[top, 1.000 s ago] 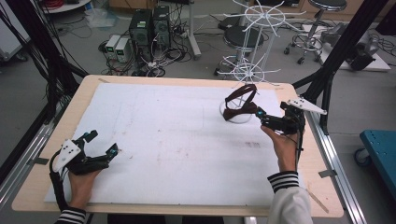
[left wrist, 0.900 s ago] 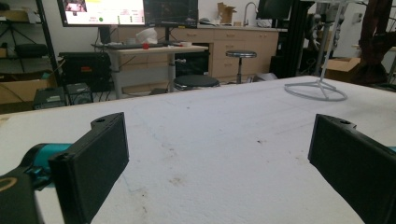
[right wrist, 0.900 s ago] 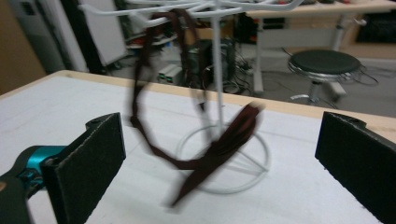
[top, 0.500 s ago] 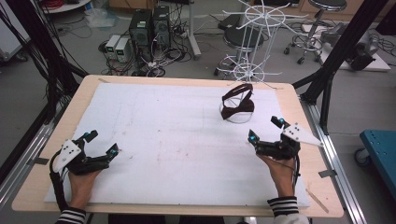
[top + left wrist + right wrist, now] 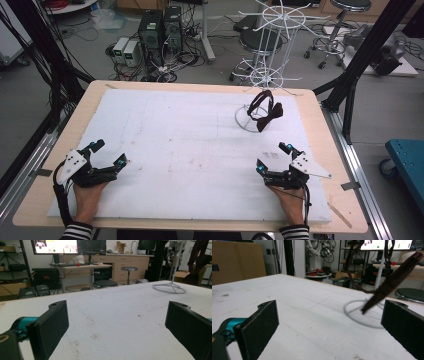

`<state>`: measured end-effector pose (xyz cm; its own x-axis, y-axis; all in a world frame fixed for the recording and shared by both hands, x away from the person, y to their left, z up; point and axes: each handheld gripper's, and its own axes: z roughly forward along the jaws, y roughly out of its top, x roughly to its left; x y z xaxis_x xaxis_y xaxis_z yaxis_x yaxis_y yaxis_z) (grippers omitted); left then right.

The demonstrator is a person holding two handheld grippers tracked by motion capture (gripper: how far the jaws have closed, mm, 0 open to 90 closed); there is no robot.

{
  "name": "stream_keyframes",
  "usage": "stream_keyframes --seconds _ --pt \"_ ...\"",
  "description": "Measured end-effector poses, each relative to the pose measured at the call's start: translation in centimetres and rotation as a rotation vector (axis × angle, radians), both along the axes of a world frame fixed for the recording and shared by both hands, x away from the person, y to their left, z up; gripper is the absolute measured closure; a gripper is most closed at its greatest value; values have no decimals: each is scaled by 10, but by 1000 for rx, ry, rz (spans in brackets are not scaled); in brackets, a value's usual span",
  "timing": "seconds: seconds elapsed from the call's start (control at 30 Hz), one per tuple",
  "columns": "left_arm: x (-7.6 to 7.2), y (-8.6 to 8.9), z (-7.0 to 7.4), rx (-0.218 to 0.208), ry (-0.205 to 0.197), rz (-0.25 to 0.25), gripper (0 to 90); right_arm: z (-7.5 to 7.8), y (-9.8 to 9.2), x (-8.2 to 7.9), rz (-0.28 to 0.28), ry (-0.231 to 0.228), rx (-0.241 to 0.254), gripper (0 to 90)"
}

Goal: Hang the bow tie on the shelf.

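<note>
Both tongs (image 5: 106,155) (image 5: 272,156) rest agape on the white board (image 5: 190,150), empty.

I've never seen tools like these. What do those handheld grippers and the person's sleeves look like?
Each gripper, left and right, is black with teal joints by its two flat black jaws, a pale three-cornered plate on top and a black cable trailing back. The sleeves are black-and-white striped.

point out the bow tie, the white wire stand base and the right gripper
bow tie (image 5: 269,116), high view, on the dark knot hanging on the stand
white wire stand base (image 5: 169,288), left gripper view, on the ring's rim
right gripper (image 5: 274,157), high view, midway between its open fingertips
</note>
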<state>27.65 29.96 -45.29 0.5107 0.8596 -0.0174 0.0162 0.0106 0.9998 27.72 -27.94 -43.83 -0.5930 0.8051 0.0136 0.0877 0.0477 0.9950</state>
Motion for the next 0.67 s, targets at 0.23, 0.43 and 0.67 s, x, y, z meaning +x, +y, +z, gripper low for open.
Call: stream_keyframes --seconds 0.23,0.43,0.67 --pt "0 0 0 1 0 -1 54 -8 2 0 3 5 13 7" --pt "0 0 0 2 -3 -2 55 -11 3 1 1 17 -7 7" --pt "0 0 0 0 -4 -3 55 -12 4 0 -16 14 -8 8"
